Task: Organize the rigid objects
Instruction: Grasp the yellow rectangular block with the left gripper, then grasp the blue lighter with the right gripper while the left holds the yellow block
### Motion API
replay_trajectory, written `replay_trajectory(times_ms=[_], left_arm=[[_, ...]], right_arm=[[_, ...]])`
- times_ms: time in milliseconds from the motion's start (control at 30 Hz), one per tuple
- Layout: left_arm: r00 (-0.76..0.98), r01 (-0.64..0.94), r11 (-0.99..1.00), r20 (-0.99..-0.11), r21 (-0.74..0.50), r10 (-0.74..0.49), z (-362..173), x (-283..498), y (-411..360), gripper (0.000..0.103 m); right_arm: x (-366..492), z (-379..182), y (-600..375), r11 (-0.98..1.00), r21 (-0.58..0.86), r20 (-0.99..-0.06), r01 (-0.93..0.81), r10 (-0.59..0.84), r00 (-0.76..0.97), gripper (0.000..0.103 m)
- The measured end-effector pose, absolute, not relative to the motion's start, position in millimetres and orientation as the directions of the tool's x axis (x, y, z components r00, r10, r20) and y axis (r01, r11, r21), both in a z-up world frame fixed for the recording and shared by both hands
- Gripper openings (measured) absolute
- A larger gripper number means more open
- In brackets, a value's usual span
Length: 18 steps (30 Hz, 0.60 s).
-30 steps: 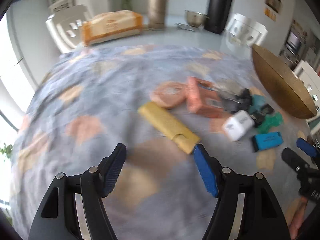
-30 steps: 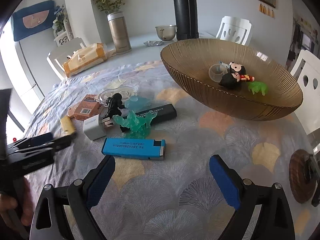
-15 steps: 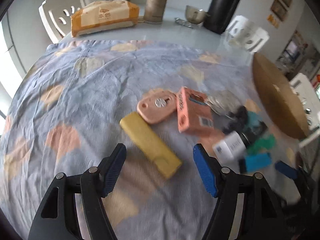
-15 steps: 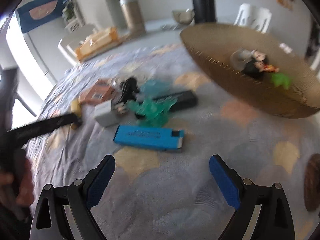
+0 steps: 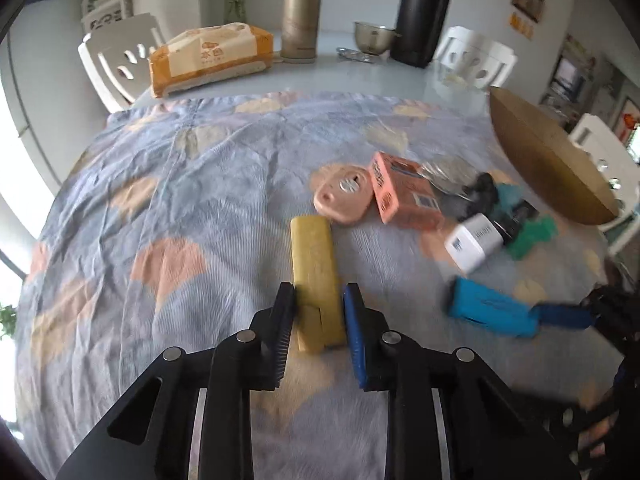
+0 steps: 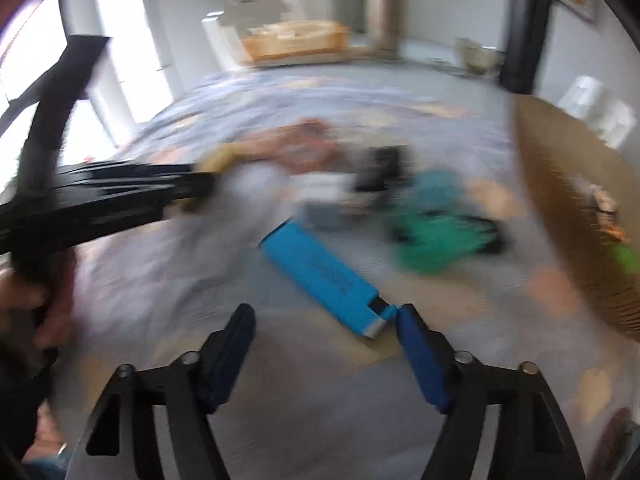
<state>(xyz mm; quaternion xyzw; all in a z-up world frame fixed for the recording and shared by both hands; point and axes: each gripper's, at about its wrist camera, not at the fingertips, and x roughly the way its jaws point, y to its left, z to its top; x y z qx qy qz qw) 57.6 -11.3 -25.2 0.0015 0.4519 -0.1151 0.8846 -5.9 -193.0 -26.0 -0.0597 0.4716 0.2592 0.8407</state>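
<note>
A yellow bar [image 5: 314, 276] lies on the patterned cloth. My left gripper [image 5: 318, 308] has its jaws closed in on both sides of the bar's near end, touching it. A pink disc [image 5: 344, 198], an orange box [image 5: 404, 196], a white charger [image 5: 474, 242], a green toy [image 5: 534, 236] and a blue case [image 5: 490, 312] lie to the right. In the blurred right wrist view my right gripper [image 6: 326, 322] is open, and the blue case [image 6: 324, 276] lies just ahead with its near end by the right finger.
A brown ribbed bowl [image 5: 552, 164] stands at the right with small toys inside [image 6: 608, 204]. A tissue pack [image 5: 208, 58], a gold flask [image 5: 300, 12], a black flask [image 5: 424, 12] and a steel bowl [image 5: 374, 36] stand at the far table edge. White chairs surround the table.
My left gripper moved forward onto the yellow bar and its jaws narrowed around it. My right gripper swung left and closer to the blue case and narrowed somewhat.
</note>
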Motion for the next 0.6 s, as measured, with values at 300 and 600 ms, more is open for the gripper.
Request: replay_trajectory(times_ms=[300, 600], left_arm=[[0.565, 0.254, 0.959, -0.785, -0.129, -0.255, -25.5, 55.1, -12.3, 0.037], [0.605, 0.245, 0.969, -0.784, 0.016, -0.14, -28.0, 55.1, -36.9, 0.021]], right_arm=[[3.6, -26.7, -209.2, 0.916, 0.173, -0.827, -0.362, 0.335, 0.452, 0.071], [-3.2, -24.3, -155.0, 0.903, 0.019, -0.823, -0.429, 0.257, 0.506, 0.024]])
